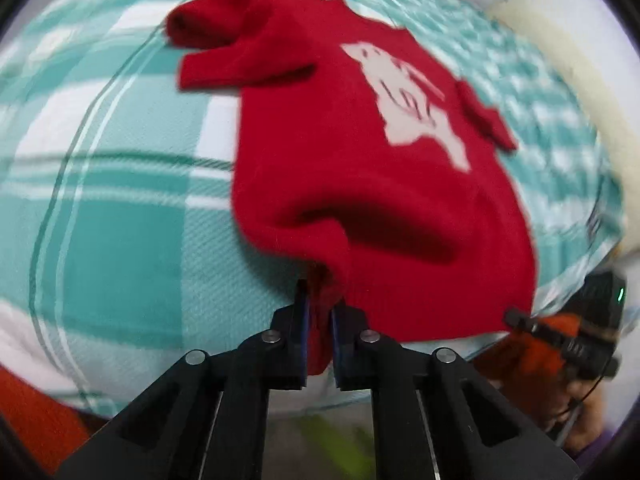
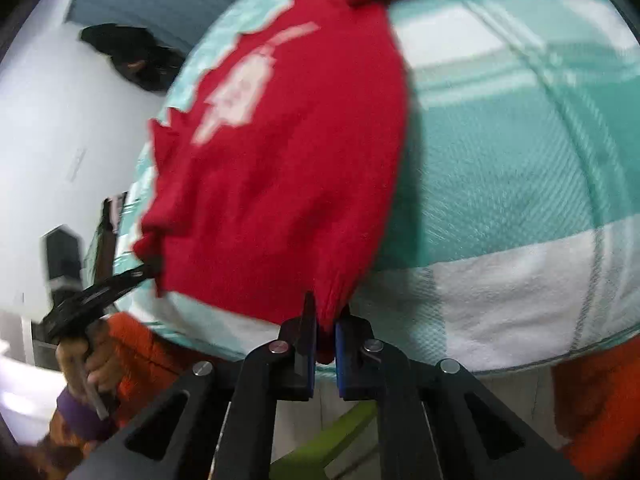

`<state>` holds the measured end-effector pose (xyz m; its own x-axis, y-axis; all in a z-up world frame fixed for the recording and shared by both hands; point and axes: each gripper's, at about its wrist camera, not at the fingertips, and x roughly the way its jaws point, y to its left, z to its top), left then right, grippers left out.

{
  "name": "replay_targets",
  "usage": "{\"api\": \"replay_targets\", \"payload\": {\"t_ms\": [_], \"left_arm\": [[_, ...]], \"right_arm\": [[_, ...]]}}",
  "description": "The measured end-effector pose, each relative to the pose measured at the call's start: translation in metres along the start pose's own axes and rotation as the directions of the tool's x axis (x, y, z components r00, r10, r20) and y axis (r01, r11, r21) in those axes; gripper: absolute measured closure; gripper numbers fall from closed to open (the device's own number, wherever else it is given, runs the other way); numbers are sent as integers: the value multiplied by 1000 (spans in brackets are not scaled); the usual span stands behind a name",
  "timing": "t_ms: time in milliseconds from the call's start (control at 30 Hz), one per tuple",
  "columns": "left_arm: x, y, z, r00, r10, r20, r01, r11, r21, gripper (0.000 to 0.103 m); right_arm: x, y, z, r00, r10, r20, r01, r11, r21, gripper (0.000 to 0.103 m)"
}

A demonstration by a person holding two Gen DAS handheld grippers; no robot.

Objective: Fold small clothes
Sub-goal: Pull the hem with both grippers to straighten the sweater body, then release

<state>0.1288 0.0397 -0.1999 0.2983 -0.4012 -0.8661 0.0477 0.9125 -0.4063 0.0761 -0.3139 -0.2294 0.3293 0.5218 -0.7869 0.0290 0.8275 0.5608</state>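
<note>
A small red sweater with a white animal print lies on a teal and white checked cloth. My left gripper is shut on the sweater's near hem corner. In the right wrist view the same red sweater stretches away from my right gripper, which is shut on the other hem corner. The right gripper also shows in the left wrist view, at the sweater's lower right edge. The left gripper shows in the right wrist view, at the sweater's lower left. One sleeve lies bunched at the far end.
The checked cloth covers the table up to its near edge. A white wall and a dark object lie beyond the cloth's left side. A person's orange sleeves are at the near edge.
</note>
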Motion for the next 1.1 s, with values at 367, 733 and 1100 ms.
{"api": "replay_targets", "payload": {"t_ms": [367,733,1100], "left_arm": [[17,42,-33,980,-73,-184,46,988,-144,99],[18,43,-30,987,91,-135,-113,979,-168,100],[12,42,-39,988,102,-116,-120,980,-156,94]], "right_arm": [[-21,-24,1,990,-91,-106,90,996,-13,96],[10,-35,0,973,-198,-121,203,979,27,98],[17,-36,-1,970,-220,-100,224,974,36,98]]}}
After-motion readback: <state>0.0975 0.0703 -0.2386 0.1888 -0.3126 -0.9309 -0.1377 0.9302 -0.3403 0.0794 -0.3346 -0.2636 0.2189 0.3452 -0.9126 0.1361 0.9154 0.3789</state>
